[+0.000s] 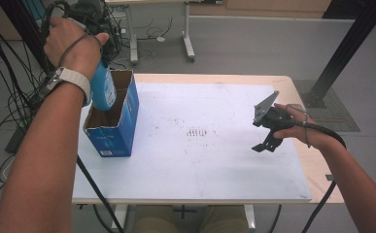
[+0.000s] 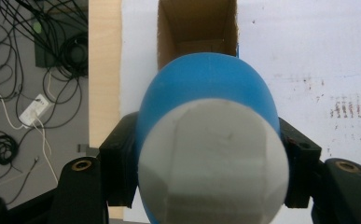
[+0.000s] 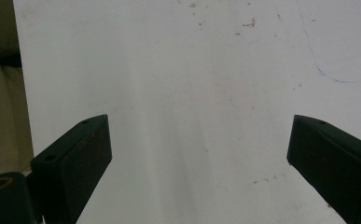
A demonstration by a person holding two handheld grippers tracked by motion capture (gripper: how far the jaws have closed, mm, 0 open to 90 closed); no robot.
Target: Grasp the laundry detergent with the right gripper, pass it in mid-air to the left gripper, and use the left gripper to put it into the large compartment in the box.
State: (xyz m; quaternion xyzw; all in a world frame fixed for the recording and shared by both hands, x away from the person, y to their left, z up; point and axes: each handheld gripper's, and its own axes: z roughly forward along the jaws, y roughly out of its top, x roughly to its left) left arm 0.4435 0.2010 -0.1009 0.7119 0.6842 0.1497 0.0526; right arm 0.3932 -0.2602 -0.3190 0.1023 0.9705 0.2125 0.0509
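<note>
The left gripper [image 2: 206, 154] jaws hold the blue bottle [image 2: 206, 93] above the box [image 2: 197, 28]; it could bump the box's edge. The right gripper [image 3: 199, 154] jaws stand wide and hold nothing.

Wooden table [image 1: 306, 167], white mat [image 1: 224, 160], open blue carton [image 1: 115, 138]

Smooth blue plastic bottle [image 1: 103, 87], matt brown-lined cardboard box [image 1: 120, 131], scuffed white sheet [image 1: 214, 145] over pale wood table [image 1: 316, 167].
</note>
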